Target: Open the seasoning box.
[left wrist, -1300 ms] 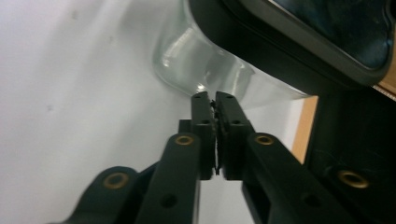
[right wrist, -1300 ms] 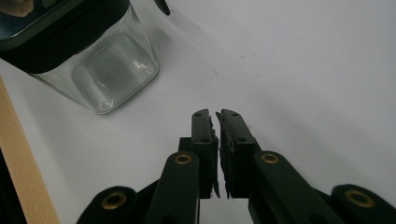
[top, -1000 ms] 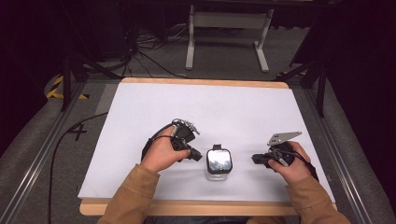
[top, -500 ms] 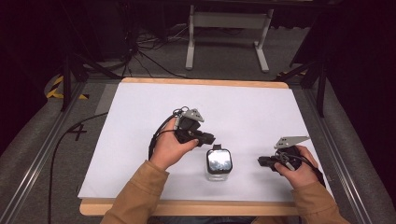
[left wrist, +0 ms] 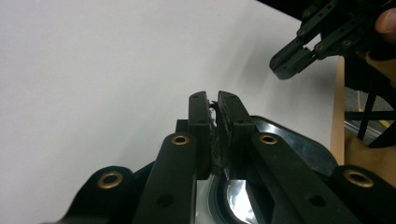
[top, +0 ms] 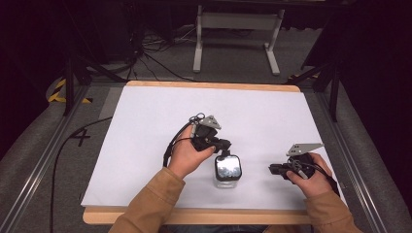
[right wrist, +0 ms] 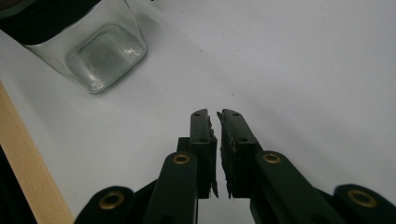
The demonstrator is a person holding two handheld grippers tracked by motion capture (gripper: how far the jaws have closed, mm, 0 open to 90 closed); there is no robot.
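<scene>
Glass, square-sided and clear, is what I am working on: a small glass jar [top: 227, 172] with a black-rimmed lid [top: 228, 166] whose centre shines like a mirror. It stands upright on the white table cover [top: 145, 145], near the front edge of the wooden table [top: 194, 216], between my two hands.

My left gripper [top: 224, 147] sits right over the jar's far edge. Its jaws have just been closing, and in the left gripper view [left wrist: 214, 133] they stand almost pressed together with only a sliver of gap; I see nothing pinched between the pads, though the lid's dark rim [left wrist: 299, 140] lies just beneath them. Whether the tips touch the lid I cannot tell.

My right gripper [top: 273, 169] rests low on the cover, well to the right of the jar and pointing toward it, jaws nearly together on nothing [right wrist: 215, 140]. From there the jar's thick base [right wrist: 100, 58] shows up and to the left.

I judge the jar stiff, fairly heavy for its size and breakable, with slick walls that narrow pads could slide on. The flat sides give a better hold than the rounded corners, so I would spread one gripper across two opposite walls to steady it, low down, and take the lid by its rim with the other.
</scene>
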